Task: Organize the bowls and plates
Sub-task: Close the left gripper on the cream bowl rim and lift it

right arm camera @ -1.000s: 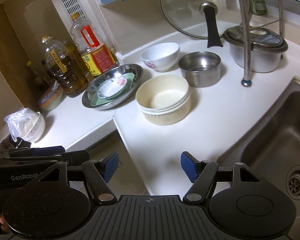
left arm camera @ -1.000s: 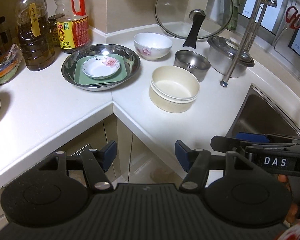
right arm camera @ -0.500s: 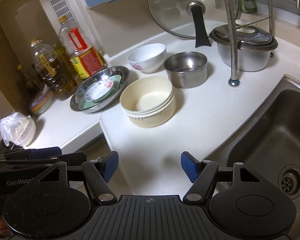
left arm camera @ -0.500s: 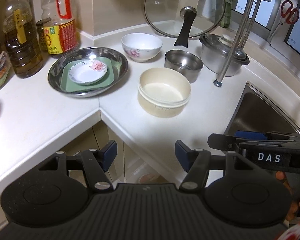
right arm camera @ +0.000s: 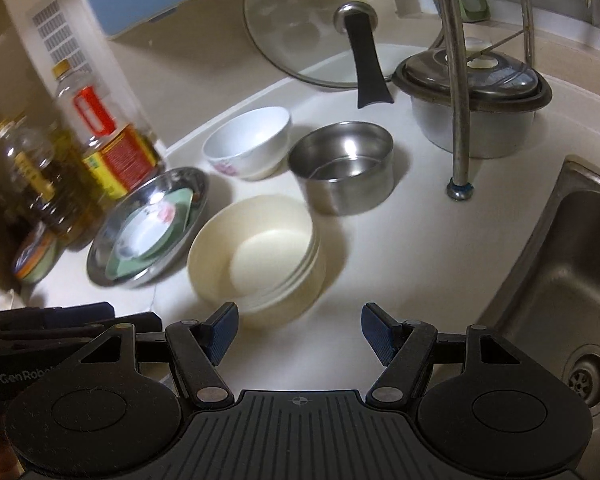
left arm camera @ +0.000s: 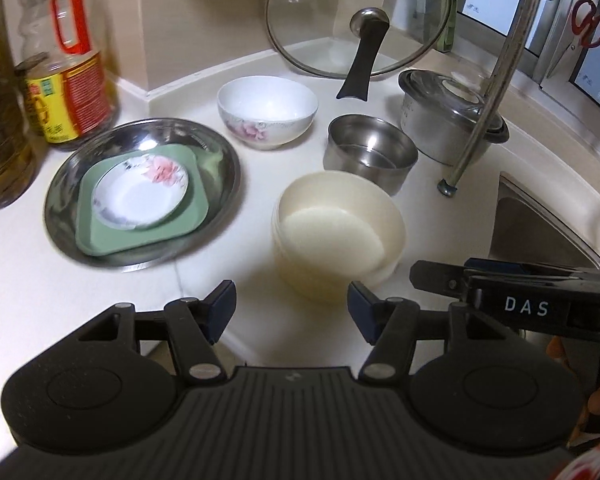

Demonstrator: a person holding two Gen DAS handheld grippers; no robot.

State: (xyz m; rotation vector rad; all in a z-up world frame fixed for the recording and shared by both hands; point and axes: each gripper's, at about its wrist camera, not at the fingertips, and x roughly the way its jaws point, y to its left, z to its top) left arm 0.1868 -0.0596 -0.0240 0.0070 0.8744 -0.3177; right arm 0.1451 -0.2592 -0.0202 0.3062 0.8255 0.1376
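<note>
A stack of cream bowls (left arm camera: 340, 232) (right arm camera: 256, 256) sits on the white counter, just ahead of both grippers. Behind it stand a white floral bowl (left arm camera: 267, 110) (right arm camera: 248, 144) and a small steel bowl (left arm camera: 370, 156) (right arm camera: 342, 166). To the left, a steel plate (left arm camera: 220, 168) (right arm camera: 196, 192) holds a green square plate (left arm camera: 112, 240) and a small floral saucer (left arm camera: 140, 190) (right arm camera: 144, 232). My left gripper (left arm camera: 292, 310) is open and empty. My right gripper (right arm camera: 298, 330) is open and empty; it also shows at the right of the left wrist view (left arm camera: 436, 276).
Oil bottles (left arm camera: 66, 80) (right arm camera: 108, 140) stand at the back left. A glass lid (left arm camera: 360, 16) leans on the wall. A lidded steel pot (right arm camera: 476, 100) and a rack leg (right arm camera: 458, 190) stand at the right. The sink (right arm camera: 560, 280) lies at the far right.
Both grippers have moved forward over the counter toward the cream bowls, which look larger and closer. Both stay open. No dish has moved.
</note>
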